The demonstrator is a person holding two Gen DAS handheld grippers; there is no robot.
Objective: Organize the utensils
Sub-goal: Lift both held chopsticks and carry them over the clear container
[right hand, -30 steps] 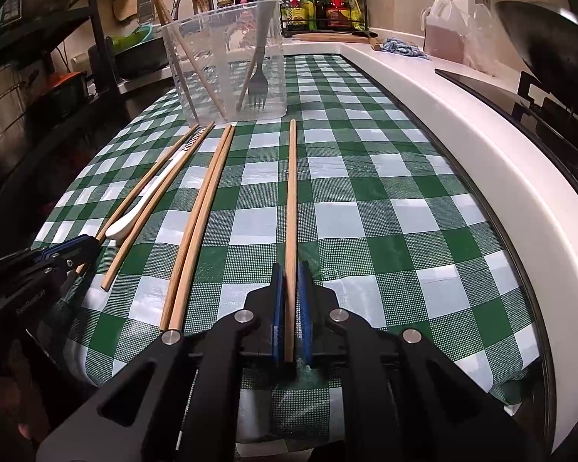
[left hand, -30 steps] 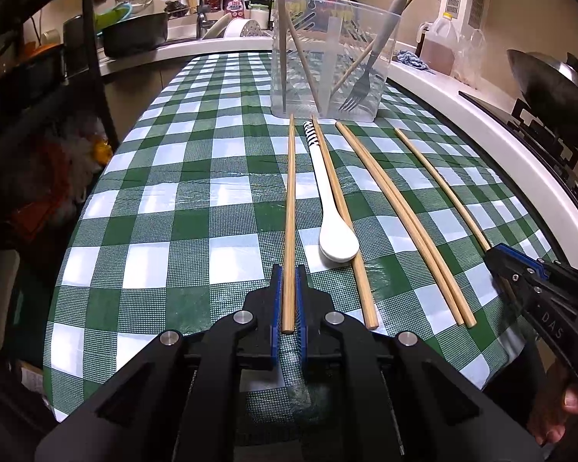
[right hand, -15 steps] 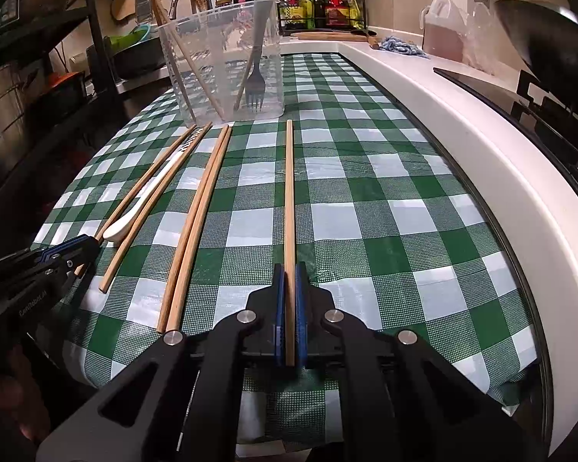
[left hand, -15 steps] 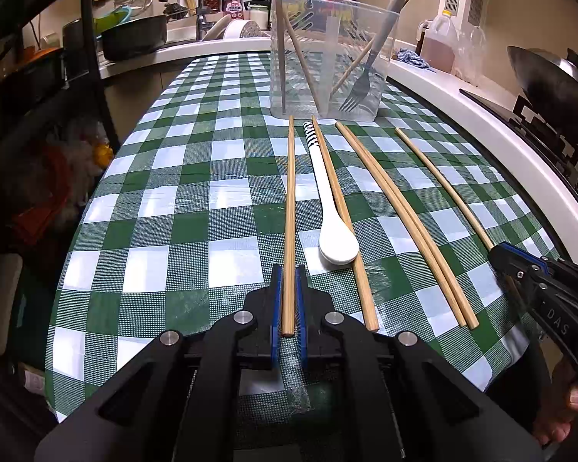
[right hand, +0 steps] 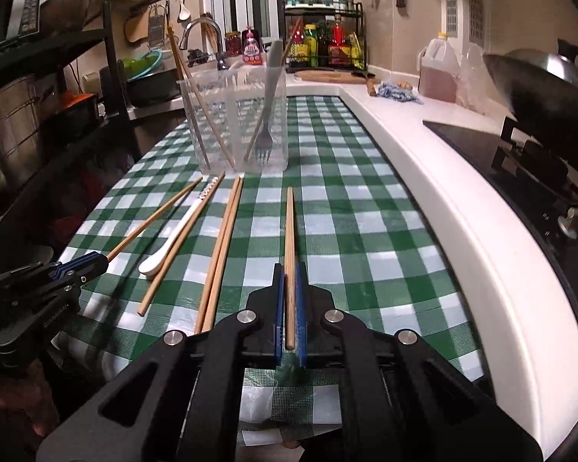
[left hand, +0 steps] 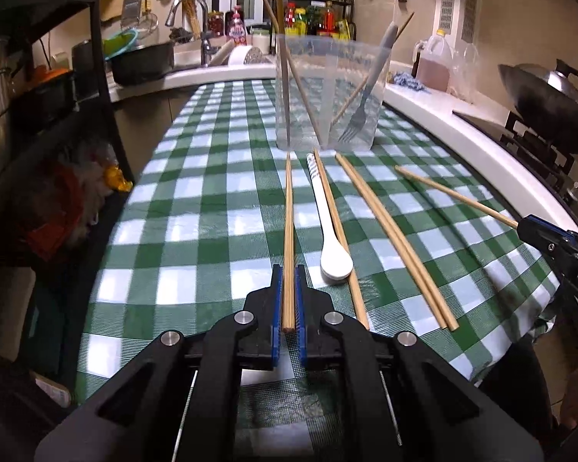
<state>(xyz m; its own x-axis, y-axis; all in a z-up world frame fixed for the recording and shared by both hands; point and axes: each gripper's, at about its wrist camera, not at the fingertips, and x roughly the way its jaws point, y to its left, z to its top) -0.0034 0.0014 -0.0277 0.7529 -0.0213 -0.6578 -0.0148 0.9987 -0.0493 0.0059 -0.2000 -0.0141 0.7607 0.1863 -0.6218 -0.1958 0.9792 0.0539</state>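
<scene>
Each gripper clamps one chopstick over the checked table.

Left wrist view: the left gripper (left hand: 288,288) is closed on a chopstick (left hand: 288,227) that points toward the clear tub (left hand: 329,92); a white spoon (left hand: 329,227) and a pair of chopsticks (left hand: 393,238) lie just to its right on the tablecloth (left hand: 196,208).
Right wrist view: the right gripper (right hand: 289,296) pinches another chopstick (right hand: 289,238), with the tub (right hand: 235,119) beyond holding a fork (right hand: 266,115).

Dim kitchen: tiled wall (left hand: 493,11), black shelving (left hand: 96,57), white counter (right hand: 462,200)
</scene>
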